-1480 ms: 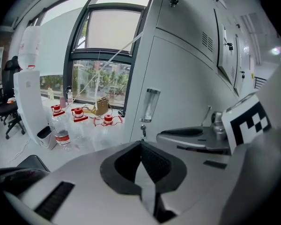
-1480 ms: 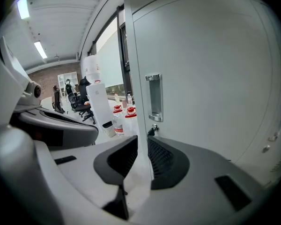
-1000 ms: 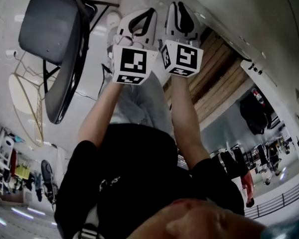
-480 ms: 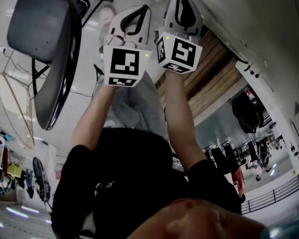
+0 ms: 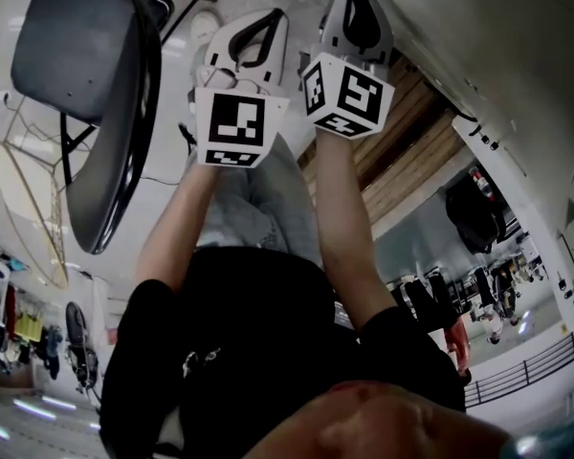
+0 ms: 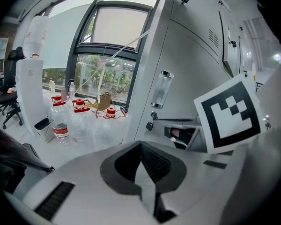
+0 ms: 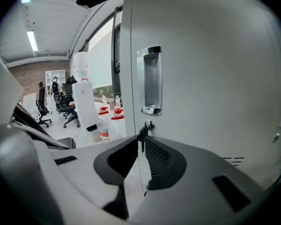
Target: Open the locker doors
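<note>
A grey locker door [image 7: 210, 78] fills the right gripper view, with a recessed chrome handle [image 7: 150, 81] and, just below it, a lock holding a dark key [image 7: 142, 131]. My right gripper [image 7: 139, 138] has just been closing, and the key's head sits pinched between its tips. In the left gripper view, the left gripper [image 6: 140, 144] is shut with nothing in it, a little back from the same handle [image 6: 161, 89] and key [image 6: 150, 125]. The head view shows both marker cubes side by side, left [image 5: 231, 127] and right [image 5: 349, 92].
Several large water bottles with red caps [image 6: 79, 118] stand on the floor by the window left of the locker, next to a white water dispenser [image 6: 30, 93]. A grey office chair [image 5: 86, 94] is close on my left. More locker doors [image 6: 234, 46] continue to the right.
Both grippers have edged slightly toward the top of the head view, and the view itself has shifted. Almost nothing differs over the last half second.
</note>
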